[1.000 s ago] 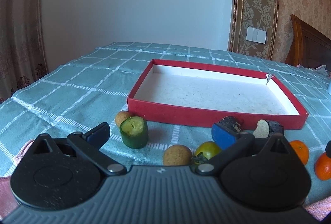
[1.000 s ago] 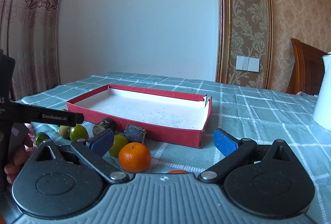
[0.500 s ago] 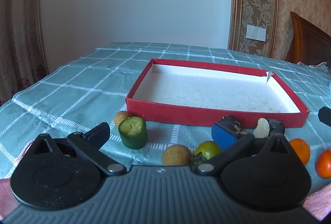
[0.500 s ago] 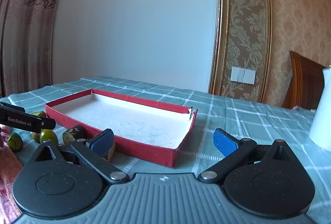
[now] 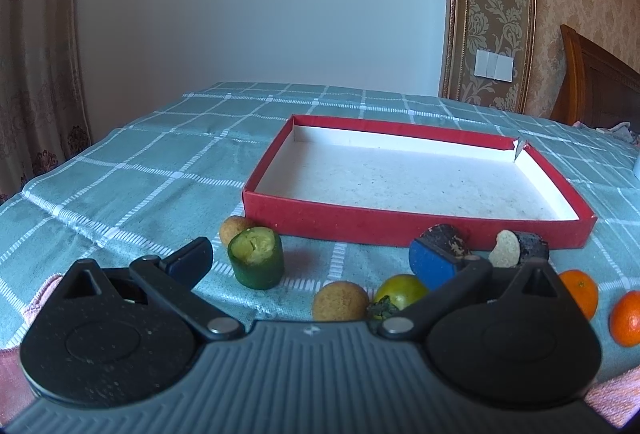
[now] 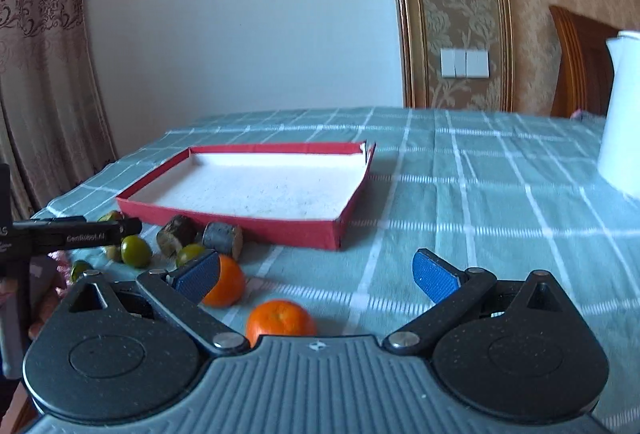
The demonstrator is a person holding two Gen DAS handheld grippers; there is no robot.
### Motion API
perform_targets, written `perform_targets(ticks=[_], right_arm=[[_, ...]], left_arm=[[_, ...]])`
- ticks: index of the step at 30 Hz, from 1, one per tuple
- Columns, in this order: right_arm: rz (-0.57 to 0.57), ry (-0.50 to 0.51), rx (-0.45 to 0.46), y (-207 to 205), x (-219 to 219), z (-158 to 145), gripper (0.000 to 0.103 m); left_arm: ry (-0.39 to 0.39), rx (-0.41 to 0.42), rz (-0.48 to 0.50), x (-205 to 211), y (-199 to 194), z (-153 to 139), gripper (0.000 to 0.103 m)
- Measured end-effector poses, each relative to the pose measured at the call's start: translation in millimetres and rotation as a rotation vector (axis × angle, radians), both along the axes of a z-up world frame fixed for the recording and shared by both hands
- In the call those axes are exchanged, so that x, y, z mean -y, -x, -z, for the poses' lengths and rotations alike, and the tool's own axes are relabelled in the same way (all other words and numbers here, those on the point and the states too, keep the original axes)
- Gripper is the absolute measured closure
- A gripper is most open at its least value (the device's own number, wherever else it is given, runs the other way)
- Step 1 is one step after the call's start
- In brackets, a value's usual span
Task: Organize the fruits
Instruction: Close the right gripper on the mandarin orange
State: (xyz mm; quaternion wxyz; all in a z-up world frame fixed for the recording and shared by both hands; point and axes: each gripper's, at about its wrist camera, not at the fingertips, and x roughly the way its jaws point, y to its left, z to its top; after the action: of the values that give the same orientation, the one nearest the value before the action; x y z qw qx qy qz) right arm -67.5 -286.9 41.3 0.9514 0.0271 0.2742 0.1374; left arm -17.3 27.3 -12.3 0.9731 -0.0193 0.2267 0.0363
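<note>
An empty red tray (image 5: 416, 224) with a white floor lies on the checked tablecloth; it also shows in the right wrist view (image 6: 240, 220). In front of it lie a green cut fruit (image 5: 256, 258), two tan round fruits (image 5: 340, 301), a yellow-green fruit (image 5: 400, 292), dark pieces (image 5: 444, 236) and two oranges (image 5: 624, 318). My left gripper (image 5: 310, 264) is open and empty just before these fruits. My right gripper (image 6: 316, 276) is open and empty above two oranges (image 6: 278, 318), with green fruits (image 6: 136, 252) and dark pieces (image 6: 222, 236) to the left.
A white jug (image 6: 622, 113) stands at the right on the table. A wooden chair (image 5: 596, 89) is behind the table's right side. The left gripper's body (image 6: 72, 232) shows at the left of the right wrist view. A pink cloth (image 5: 612, 390) lies at the near edge.
The right gripper has swung back left and down over the oranges, after a brief turn away. The left gripper has hardly moved.
</note>
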Motion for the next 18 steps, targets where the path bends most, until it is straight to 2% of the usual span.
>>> perform_targets(ticks=[3, 5, 6, 7, 8, 14, 18], right_arm=[[0.000, 0.079, -0.016, 8.8, -5.1, 7.1, 0.004], [-0.016, 0.099, -0.015, 10.9, -8.3, 9.6, 0.022], [-0.025, 0.097, -0.023, 10.2, -9.5, 10.5, 0.027], [-0.034, 0.093, -0.035, 8.8, -10.4, 11.7, 0.038], [-0.042, 0.093, -0.046, 7.5, -11.9, 13.0, 0.042], [-0.093, 0.095, -0.066, 3.7, -23.3, 15.9, 0.042], [-0.103, 0.136, -0.073, -2.1, -31.9, 17.7, 0.042]], left_arm=[[-0.004, 0.004, -0.004, 1.2, 0.5, -0.3, 0.000], [-0.007, 0.005, -0.007, 1.8, 0.6, -0.2, 0.000], [-0.007, 0.004, -0.008, 1.9, 0.4, -0.2, 0.000], [-0.007, 0.003, -0.008, 2.0, 0.0, -0.2, 0.000], [-0.007, 0.001, -0.009, 1.9, -0.1, -0.2, 0.000], [-0.008, 0.003, -0.006, 1.1, -0.4, -0.4, 0.000], [-0.003, 0.005, -0.004, 0.2, -0.5, -0.3, 0.000]])
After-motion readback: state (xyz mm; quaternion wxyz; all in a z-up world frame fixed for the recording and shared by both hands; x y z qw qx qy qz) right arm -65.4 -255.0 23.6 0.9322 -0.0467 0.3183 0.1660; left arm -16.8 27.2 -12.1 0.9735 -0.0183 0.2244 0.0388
